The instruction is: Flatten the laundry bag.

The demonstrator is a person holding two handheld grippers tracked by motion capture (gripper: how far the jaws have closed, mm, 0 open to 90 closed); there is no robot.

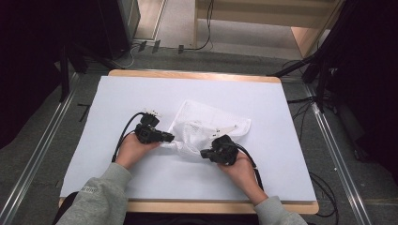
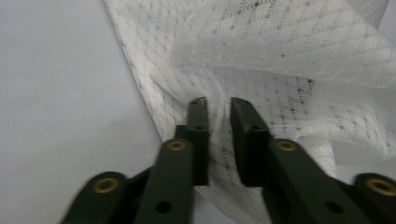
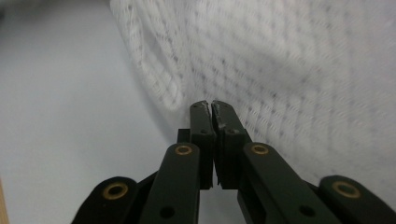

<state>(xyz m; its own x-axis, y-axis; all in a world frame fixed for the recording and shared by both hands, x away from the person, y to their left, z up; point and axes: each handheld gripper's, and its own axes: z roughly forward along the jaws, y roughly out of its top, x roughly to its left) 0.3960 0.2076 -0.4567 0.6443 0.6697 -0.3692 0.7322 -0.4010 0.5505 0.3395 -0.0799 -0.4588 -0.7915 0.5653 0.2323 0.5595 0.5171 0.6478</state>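
Right gripper view blurred: cloth weave smeared, pinch between fingers perhaps there, unclear.

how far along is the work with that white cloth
Early to middle, it seems. Done: both grippers have reached the white cloth on the table. In hand: the left gripper has a bunched fold between its jaws, which stand slightly apart around it; the right gripper has its jaws pressed together at the cloth's near edge. Left: the cloth lies rumpled, partly folded over itself, neither flat nor neatly folded.

cloth: thin white open-weave fabric, dotted | table: smooth matt white top, wood edge | jaws: matt black
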